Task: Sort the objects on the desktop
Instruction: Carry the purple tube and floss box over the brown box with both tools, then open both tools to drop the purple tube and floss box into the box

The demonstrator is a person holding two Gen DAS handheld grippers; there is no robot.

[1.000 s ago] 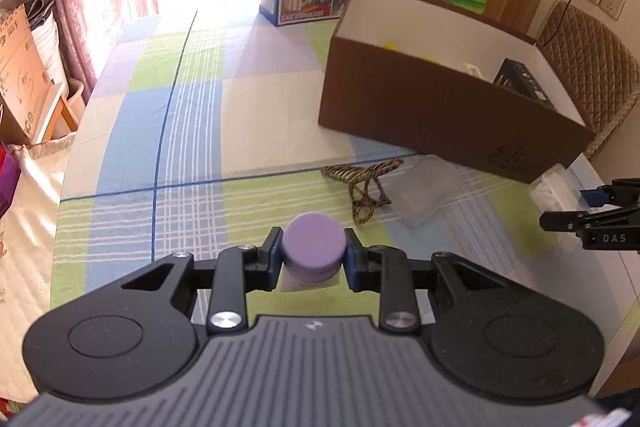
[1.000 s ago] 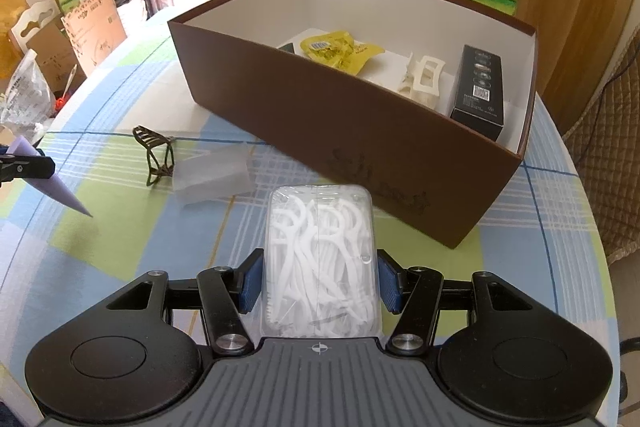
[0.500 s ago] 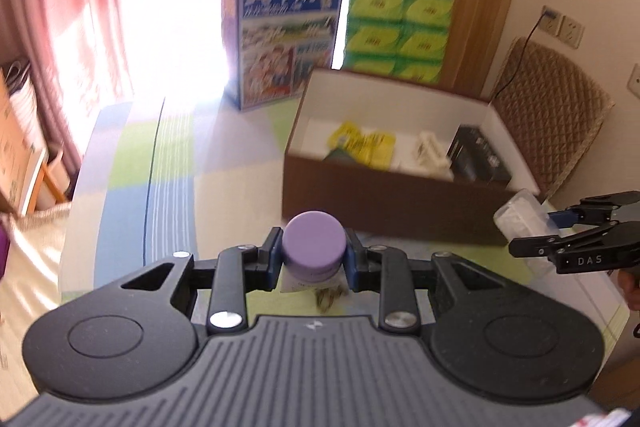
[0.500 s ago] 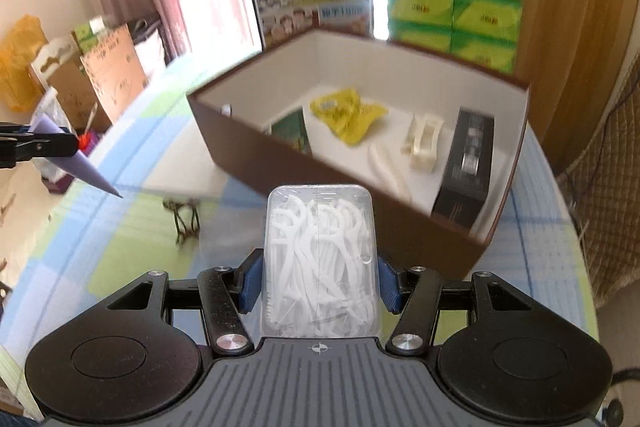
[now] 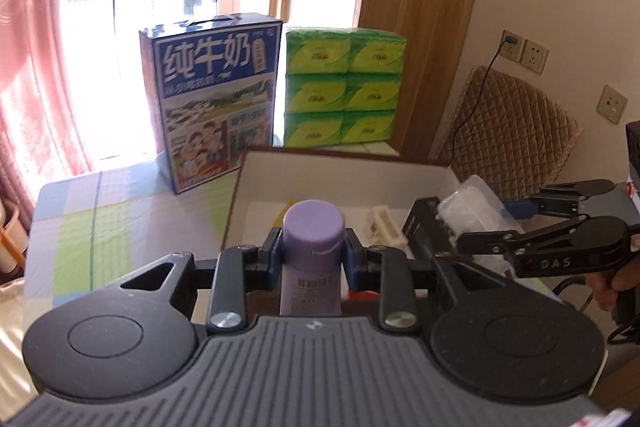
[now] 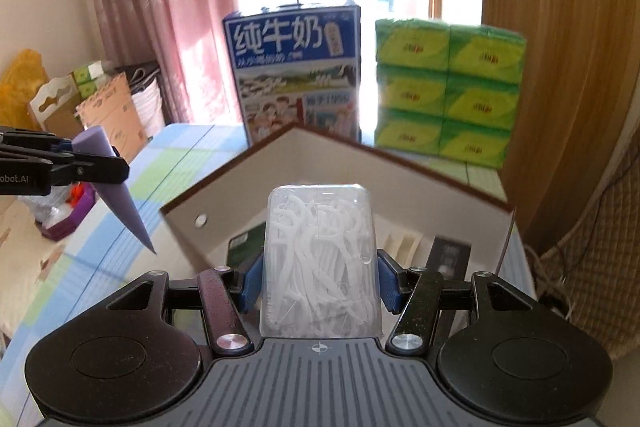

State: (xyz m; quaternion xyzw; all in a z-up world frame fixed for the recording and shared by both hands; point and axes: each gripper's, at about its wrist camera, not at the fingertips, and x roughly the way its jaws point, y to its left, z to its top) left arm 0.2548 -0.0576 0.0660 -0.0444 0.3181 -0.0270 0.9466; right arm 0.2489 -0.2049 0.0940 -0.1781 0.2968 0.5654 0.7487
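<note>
The left tongs are clamped on one purple tube, held in the air over the near wall of the brown box. The right tongs are clamped on one clear case of floss picks, also above that open box. Below and ahead of both, inside the box, lie a black carton and a cream clip. Beyond the box on the checked table stand one blue milk carton and a block of six green tissue packs just beside it.
</note>
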